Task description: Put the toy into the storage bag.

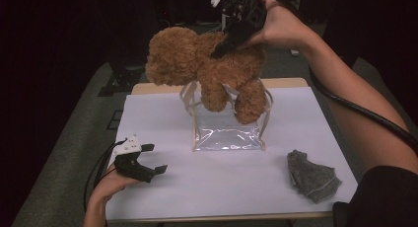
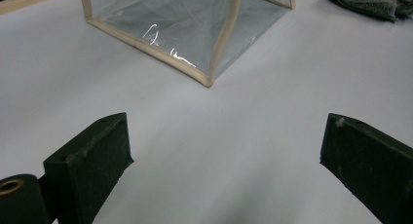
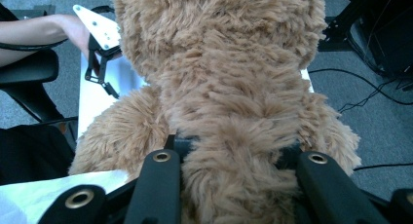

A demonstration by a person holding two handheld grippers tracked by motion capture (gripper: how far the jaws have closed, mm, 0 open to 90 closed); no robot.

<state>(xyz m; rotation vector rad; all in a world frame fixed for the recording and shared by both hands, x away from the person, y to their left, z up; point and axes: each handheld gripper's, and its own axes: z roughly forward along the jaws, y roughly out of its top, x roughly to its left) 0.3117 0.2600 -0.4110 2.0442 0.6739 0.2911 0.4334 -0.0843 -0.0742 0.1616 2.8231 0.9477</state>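
Pinching the brown teddy bear (image 1: 207, 64) at its back, the right gripper (image 1: 227, 45) holds it above the clear bag (image 1: 227, 133), legs at the open rim, not yet inside. Lowering remains. Jaws spread, the left gripper (image 1: 149, 160) rests near the table (image 1: 207, 187) edge; a grey cloth (image 1: 310, 175) lies well apart, leaving room.

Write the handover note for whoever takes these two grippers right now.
Right gripper: shut on the teddy bear, held in the air with its legs just above the clear bag.
Left gripper: open, holding nothing, low over the white table, short of the bag.
Grey cloth: on the table, to the bag's right.
Done: bear lifted.
Left: probably lower it into the bag, perhaps steadying the rim.
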